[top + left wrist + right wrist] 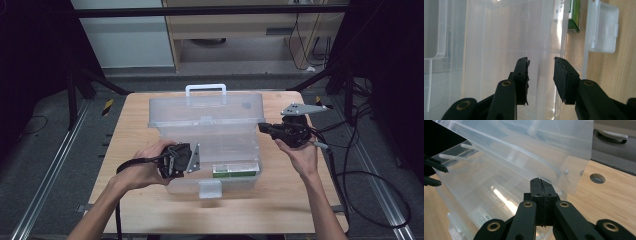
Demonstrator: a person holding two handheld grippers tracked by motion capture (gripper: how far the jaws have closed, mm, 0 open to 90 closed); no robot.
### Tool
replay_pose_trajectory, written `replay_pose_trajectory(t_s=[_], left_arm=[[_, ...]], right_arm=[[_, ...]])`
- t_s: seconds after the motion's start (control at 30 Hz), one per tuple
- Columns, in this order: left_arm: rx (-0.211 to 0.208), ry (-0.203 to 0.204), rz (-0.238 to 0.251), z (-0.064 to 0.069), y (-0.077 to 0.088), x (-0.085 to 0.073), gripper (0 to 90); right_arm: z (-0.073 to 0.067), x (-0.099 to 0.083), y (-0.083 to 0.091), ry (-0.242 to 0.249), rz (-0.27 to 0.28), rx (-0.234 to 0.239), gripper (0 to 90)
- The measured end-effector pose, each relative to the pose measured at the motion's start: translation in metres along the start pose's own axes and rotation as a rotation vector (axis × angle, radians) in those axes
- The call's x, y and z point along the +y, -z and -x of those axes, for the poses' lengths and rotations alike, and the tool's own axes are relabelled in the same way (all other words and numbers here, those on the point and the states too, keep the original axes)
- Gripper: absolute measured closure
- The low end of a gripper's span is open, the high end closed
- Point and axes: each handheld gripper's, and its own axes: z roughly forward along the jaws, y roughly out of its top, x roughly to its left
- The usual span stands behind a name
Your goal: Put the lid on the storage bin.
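Note:
A clear plastic storage box (227,150) stands on the wooden table, its lid (205,110) tilted up at the back with a white handle (205,89) on top. My left gripper (192,161) is at the box's front left. It is open (540,60), with nothing between the jaws, which reach over the box's inside. My right gripper (261,127) is at the lid's right end. Its jaws are shut (541,183), and their tip sits against the lid's lower corner (564,173). A green and white carton (235,170) lies inside the box near the front right.
The box's white front latch (210,188) hangs open toward me, also visible as a latch (604,27) in the left gripper view. A round hole (597,178) is cut in the tabletop right of the box. Cables (360,190) trail off the table's right edge.

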Motion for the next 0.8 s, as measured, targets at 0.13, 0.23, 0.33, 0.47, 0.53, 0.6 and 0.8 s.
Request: replay_pose_trajectory(t_s=[0.13,0.23,0.33,0.47,0.53,0.6,0.8], left_arm=[[0.003,0.033,0.002,0.0,0.004,-0.006,62.6],[0.007,0.059,0.01,-0.002,0.009,-0.011,62.8],[0.022,0.086,0.027,-0.002,0.015,-0.016,63.2],[0.049,0.157,0.064,0.0,0.023,-0.028,64.2],[0.063,0.203,0.083,0.0,0.025,-0.036,64.8],[0.073,0.241,0.097,0.0,0.026,-0.042,64.9],[0.081,0.341,0.112,-0.003,0.029,-0.063,67.3]], right_arm=[[-0.001,-0.003,0.001,0.002,-0.005,0.006,90.0],[-0.002,-0.006,0.002,0.006,-0.006,0.009,90.0],[-0.003,-0.009,0.002,0.009,-0.008,0.01,90.0],[-0.004,-0.011,0.003,0.009,-0.01,0.011,90.0],[-0.004,-0.011,0.003,0.012,-0.011,0.014,90.0],[-0.004,-0.012,0.004,0.01,-0.015,0.016,90.0],[-0.005,-0.013,0.004,0.009,-0.015,0.015,90.0]])
